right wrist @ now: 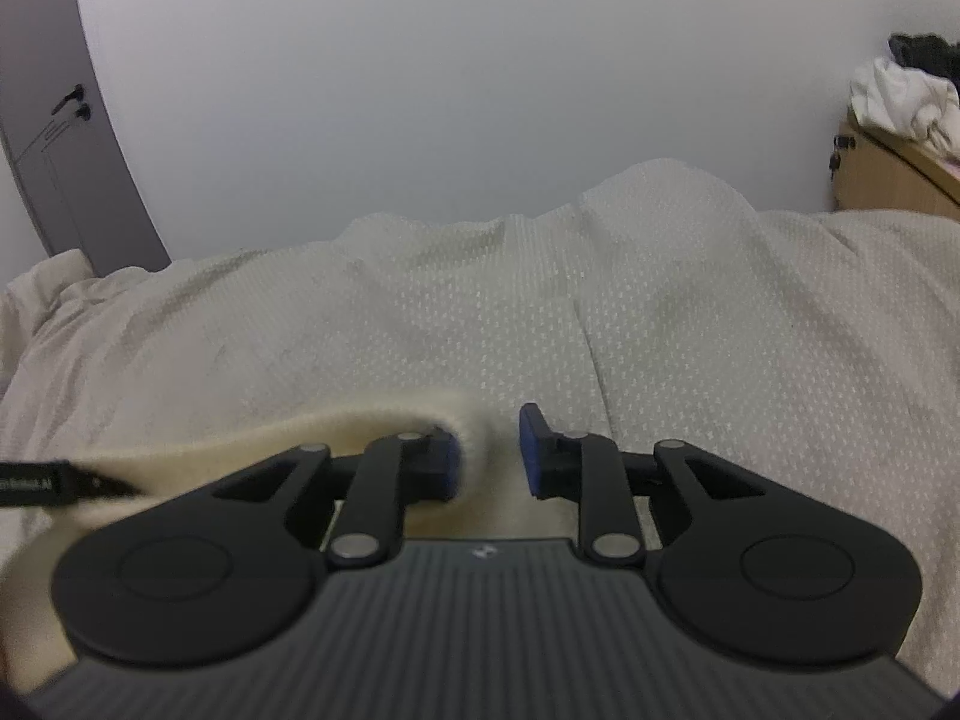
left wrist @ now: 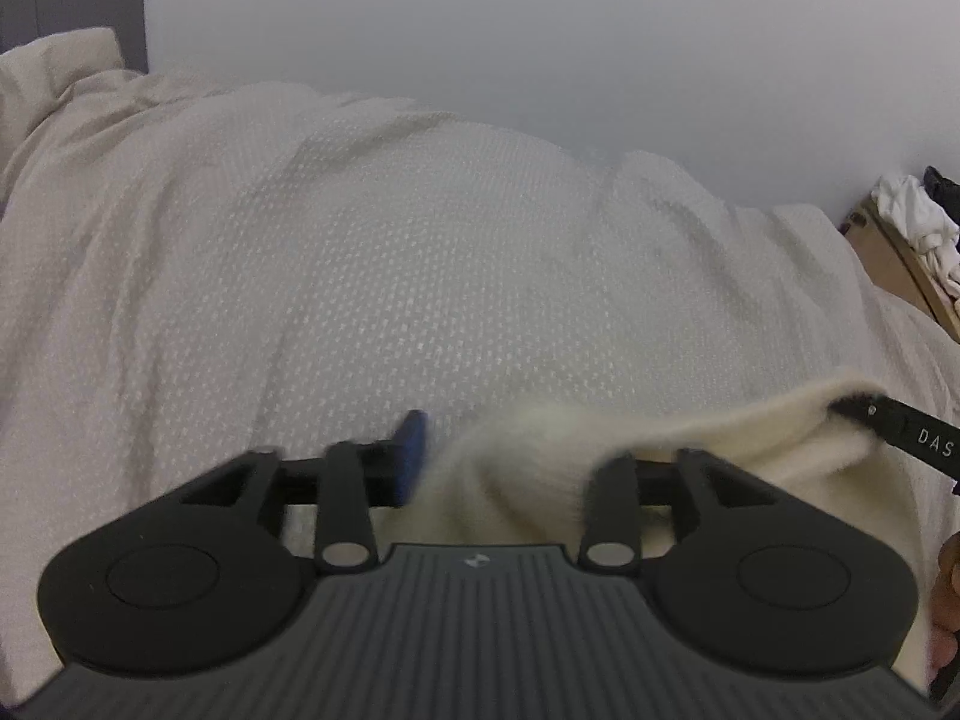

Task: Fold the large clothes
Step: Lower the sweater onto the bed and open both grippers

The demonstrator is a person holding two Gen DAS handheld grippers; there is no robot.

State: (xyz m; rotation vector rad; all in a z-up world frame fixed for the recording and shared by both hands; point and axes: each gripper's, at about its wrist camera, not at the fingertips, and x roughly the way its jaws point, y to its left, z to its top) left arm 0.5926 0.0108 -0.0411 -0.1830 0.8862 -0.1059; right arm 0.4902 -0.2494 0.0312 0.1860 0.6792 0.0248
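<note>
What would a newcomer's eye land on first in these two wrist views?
The fluffy cream garment draped between the two grippers, low in both views, over a textured white bedspread. In the right wrist view the right gripper stands open, its blue pads apart beside the fabric's edge. At far right, a heap of white clothes sits on a wooden cabinet.

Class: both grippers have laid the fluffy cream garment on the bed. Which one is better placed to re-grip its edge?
Probably the right gripper: the cream garment curls between its open jaws. The left gripper has fabric draped over one side.
</note>
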